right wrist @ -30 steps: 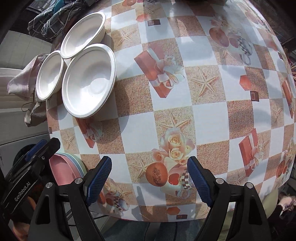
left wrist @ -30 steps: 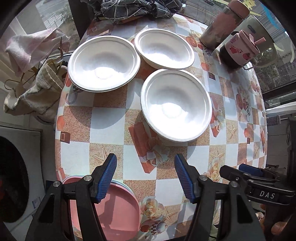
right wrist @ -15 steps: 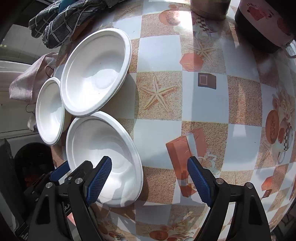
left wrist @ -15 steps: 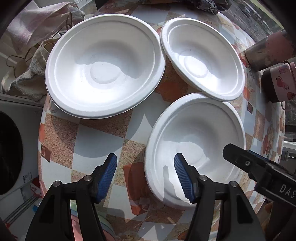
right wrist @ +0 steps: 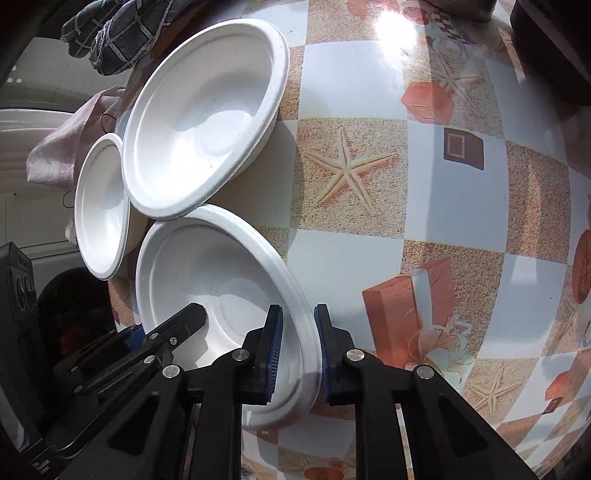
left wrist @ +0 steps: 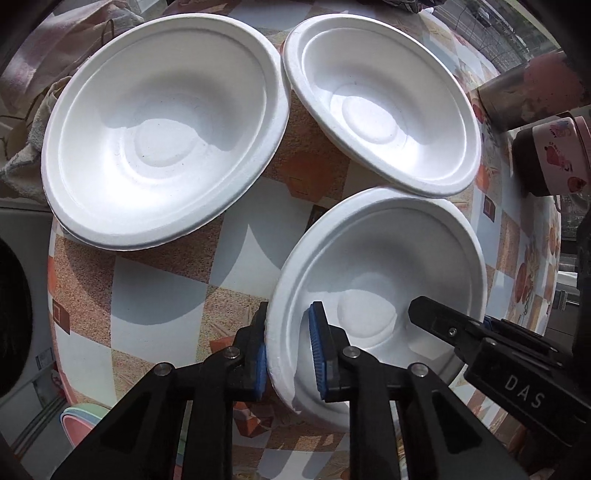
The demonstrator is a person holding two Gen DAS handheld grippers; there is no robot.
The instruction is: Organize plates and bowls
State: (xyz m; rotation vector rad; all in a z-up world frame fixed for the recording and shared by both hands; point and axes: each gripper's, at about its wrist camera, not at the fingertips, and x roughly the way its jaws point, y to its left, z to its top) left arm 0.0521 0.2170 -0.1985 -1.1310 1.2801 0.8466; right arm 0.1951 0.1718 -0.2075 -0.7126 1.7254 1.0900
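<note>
We see a round tabletop [left wrist: 159,295] covered with a checked cloth of white and sandy orange squares, printed with starfish, gift boxes and roses. Strong sunlight falls on it. At the far left, beyond the tabletop edge, some pale towels [left wrist: 33,122] hang, and lower there is the dark round door of a washing machine [left wrist: 13,317]. Low at the left edge a stack of pink and pastel plates [left wrist: 83,424] shows a little.

Three white foam bowls stand close together on the tabletop. The left bowl [left wrist: 162,129] is the widest in the left wrist view, the far bowl [left wrist: 380,107] sits just beside it, and the near bowl [left wrist: 384,295] lies in front, its far rim under the rim of the far bowl.

Our left gripper [left wrist: 288,354] is clamped on the left rim of the near bowl, one blue pad inside and one outside. Our right gripper [right wrist: 297,354] is clamped on the opposite rim of the same bowl [right wrist: 218,277].

Only the left wrist view shows a metal flask [left wrist: 532,92] and a pink printed mug [left wrist: 554,155] at the right. Only the right wrist view shows a dark checked cloth [right wrist: 118,33] at the far edge.
</note>
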